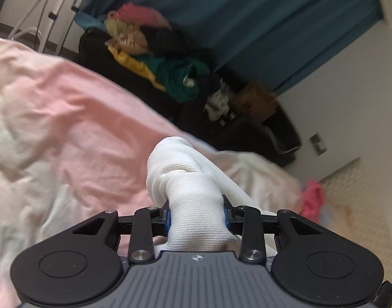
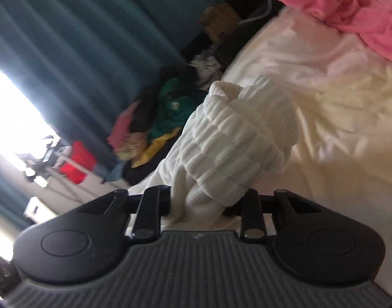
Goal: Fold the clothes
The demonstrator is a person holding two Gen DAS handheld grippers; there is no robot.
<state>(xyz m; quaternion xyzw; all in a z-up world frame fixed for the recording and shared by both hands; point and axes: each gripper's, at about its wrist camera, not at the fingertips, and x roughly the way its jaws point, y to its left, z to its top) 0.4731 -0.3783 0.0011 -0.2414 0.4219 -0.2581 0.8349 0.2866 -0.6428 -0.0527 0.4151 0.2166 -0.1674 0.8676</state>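
My left gripper [image 1: 198, 217] is shut on a white knit sock [image 1: 188, 179], bunched between its blue pads and held above the bed. My right gripper [image 2: 203, 205] is shut on the white ribbed cuff [image 2: 237, 133] of a sock, which bulges out past the jaws and hides the fingertips. Both wrist views are tilted and blurred. A pink garment lies crumpled on the bed, in the right wrist view [image 2: 350, 12] at the upper right and in the left wrist view [image 1: 312, 200] at the right.
The bed is covered by a pale pink and cream sheet [image 1: 67, 107]. Beyond its edge lies a dark pile of mixed clothes [image 1: 170, 71] and a black bag [image 1: 267, 133]. Teal curtains [image 2: 80, 38] hang behind. A clothes rack holds red fabric [image 2: 76, 163].
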